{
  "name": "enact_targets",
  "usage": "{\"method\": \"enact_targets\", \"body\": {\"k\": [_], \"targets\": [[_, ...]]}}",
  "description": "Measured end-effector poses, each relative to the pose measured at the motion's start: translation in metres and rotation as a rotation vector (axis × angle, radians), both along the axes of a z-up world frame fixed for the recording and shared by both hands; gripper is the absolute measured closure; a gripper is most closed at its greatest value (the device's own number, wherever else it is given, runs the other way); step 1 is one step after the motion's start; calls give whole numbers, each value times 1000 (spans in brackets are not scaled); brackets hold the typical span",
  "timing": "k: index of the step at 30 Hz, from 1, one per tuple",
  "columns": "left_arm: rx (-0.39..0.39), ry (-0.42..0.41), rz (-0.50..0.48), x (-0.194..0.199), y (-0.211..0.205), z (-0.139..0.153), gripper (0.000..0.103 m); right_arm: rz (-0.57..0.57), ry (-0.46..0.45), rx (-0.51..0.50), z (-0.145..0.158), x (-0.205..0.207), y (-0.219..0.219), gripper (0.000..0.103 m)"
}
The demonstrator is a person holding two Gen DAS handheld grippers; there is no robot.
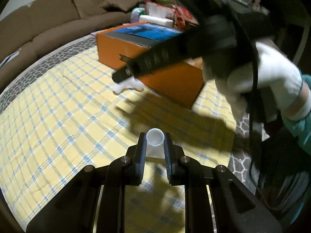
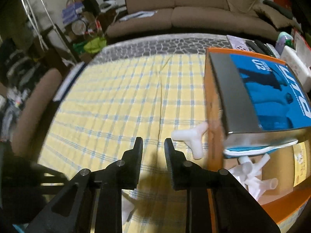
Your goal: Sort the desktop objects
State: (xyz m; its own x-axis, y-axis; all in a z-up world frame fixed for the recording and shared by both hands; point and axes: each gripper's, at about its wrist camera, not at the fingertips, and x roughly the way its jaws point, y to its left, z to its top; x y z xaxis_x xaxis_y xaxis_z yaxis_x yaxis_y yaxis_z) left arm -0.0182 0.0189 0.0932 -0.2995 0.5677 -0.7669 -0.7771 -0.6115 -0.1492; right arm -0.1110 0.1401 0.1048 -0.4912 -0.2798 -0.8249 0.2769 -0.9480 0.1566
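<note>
White plastic connector [image 1: 154, 139] sat clamped in the left gripper [image 1: 154, 145], held above the checked cloth [image 1: 58, 126]. Right gripper [image 2: 153, 151] hung with jaws apart, holding nothing, near another connector [image 2: 191, 137] just beside the orange box [image 2: 213, 116]. Step looked like carry-to-box; next move called for reaching over its rim and releasing.

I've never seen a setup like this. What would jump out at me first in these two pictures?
Probably the big orange box on the yellow checked cloth, with white plastic pipe connectors piled inside and one loose connector lying just beside its wall. Then the left claw, shut on a translucent white tube piece, while the right claw hangs open and empty over the cloth.
</note>
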Motion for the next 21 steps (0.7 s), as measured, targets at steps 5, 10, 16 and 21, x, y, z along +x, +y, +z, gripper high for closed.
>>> {"method": "enact_targets", "body": {"k": [5,10,16,21], "targets": [[24,-4,59,-13,-19,0,87,4,-47,-77,-11,1,-7,78],[34,-37,168,-31,-49,-6,87,71,-87,-207,-10,8,-9,70],[79,-134,312,-56,-78,-20,81,235,-99,-108,-24,25,-49,63],[188,-134,407,-62,-107,-6,49,287,-79,-72,-35,34,-68,55]]}}
